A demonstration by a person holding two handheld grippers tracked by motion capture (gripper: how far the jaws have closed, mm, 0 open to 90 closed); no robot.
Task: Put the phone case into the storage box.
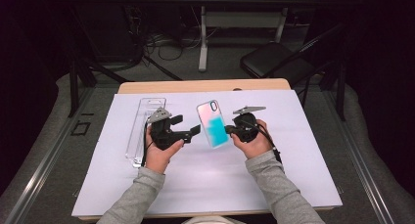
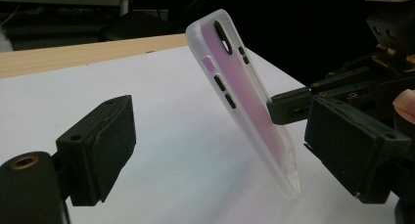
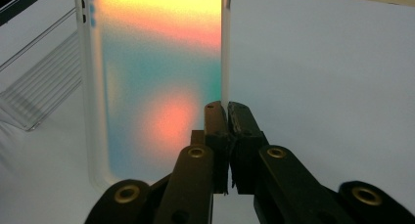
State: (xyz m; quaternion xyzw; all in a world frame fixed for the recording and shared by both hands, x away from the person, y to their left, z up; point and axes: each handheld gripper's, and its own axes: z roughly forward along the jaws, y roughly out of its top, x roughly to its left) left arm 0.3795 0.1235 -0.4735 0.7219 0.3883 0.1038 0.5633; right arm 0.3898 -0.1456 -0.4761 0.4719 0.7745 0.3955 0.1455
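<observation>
A translucent phone case point(image 1: 213, 123) with a pink and teal gradient is held tilted above the white sheet. My right gripper point(image 1: 228, 129) is shut on its right edge; in the right gripper view the jaws point(image 3: 226, 111) pinch the case's rim point(image 3: 156, 77). My left gripper point(image 1: 188, 125) is open just left of the case, not touching it. In the left gripper view the case point(image 2: 235, 92) stands on edge between and beyond my spread jaws point(image 2: 225, 150), camera cutout at the top, with the right gripper point(image 2: 293, 106) clamped on its far side.
A clear plastic package point(image 1: 142, 126) lies on the sheet left of my left hand, seen also in the right gripper view point(image 3: 39, 87). The white sheet point(image 1: 205, 180) covers a wooden table point(image 1: 205, 85). A black chair point(image 1: 276, 60) stands beyond the table.
</observation>
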